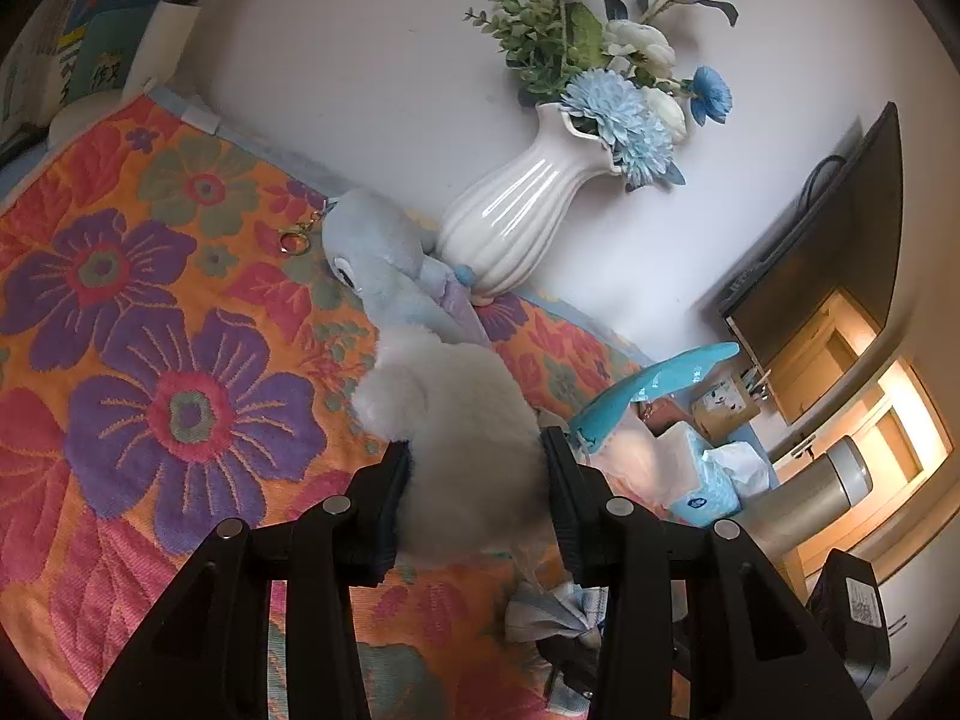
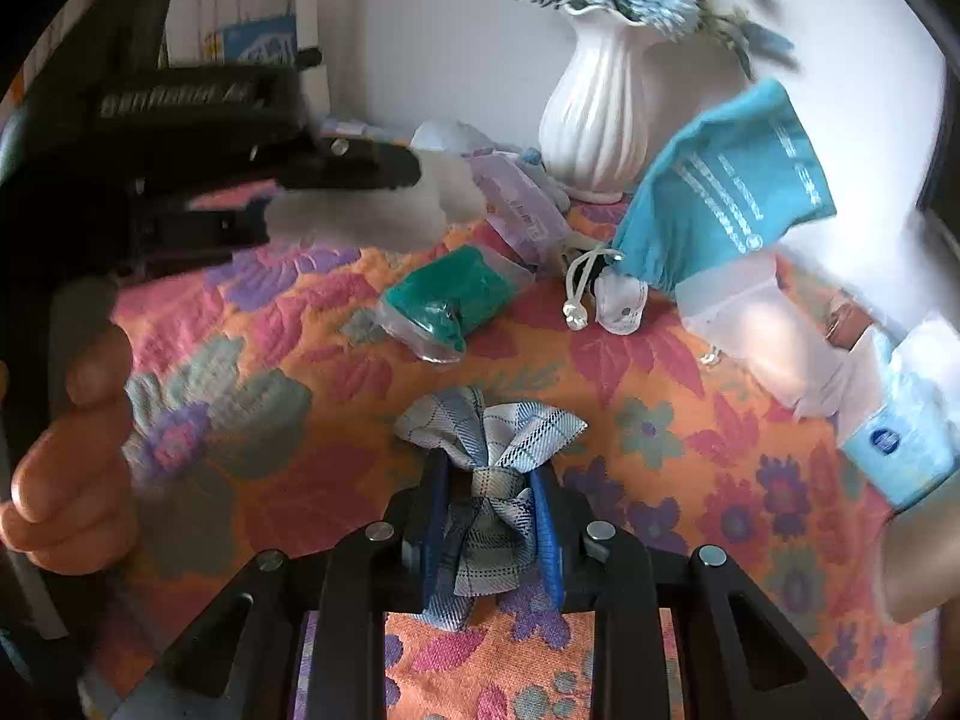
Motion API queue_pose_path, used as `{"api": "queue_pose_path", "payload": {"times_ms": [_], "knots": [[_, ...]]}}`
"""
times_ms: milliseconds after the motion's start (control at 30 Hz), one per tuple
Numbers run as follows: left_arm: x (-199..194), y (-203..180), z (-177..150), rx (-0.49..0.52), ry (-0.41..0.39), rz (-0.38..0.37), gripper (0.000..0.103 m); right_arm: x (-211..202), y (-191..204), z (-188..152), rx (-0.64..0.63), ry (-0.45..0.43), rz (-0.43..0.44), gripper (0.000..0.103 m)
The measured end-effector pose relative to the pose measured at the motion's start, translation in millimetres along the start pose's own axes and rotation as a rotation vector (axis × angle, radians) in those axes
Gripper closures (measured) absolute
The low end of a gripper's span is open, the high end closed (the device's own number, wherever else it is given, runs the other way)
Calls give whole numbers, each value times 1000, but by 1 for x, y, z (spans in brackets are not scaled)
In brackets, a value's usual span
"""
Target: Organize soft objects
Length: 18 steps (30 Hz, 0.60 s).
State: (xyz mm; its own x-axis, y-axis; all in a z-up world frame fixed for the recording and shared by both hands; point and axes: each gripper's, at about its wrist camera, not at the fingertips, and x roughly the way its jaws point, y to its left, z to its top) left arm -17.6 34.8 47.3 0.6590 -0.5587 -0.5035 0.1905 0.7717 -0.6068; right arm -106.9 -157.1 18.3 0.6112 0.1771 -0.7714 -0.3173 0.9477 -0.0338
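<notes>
Left gripper: black angular frame, round silver bolts, dark ribbed pads. Right gripper: same black frame, blue pads. White lettering seen on left housing.

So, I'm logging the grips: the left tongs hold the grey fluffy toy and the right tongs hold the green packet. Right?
Not quite. The right wrist view shows the right tongs shut on the plaid cloth; the green packet lies untouched on the floral cover. The left tongs do hold the grey fluffy toy.

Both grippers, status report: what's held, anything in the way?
Left gripper shut on grey plush. Right gripper shut on plaid cloth. Vase close behind plush.
</notes>
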Motion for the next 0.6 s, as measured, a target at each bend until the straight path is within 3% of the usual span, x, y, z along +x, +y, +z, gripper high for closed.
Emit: {"api": "queue_pose_path", "payload": {"times_ms": [600], "knots": [[5,3,-1,-12,23,-3,64,0,2,-1,-22,5,12,78]]}}
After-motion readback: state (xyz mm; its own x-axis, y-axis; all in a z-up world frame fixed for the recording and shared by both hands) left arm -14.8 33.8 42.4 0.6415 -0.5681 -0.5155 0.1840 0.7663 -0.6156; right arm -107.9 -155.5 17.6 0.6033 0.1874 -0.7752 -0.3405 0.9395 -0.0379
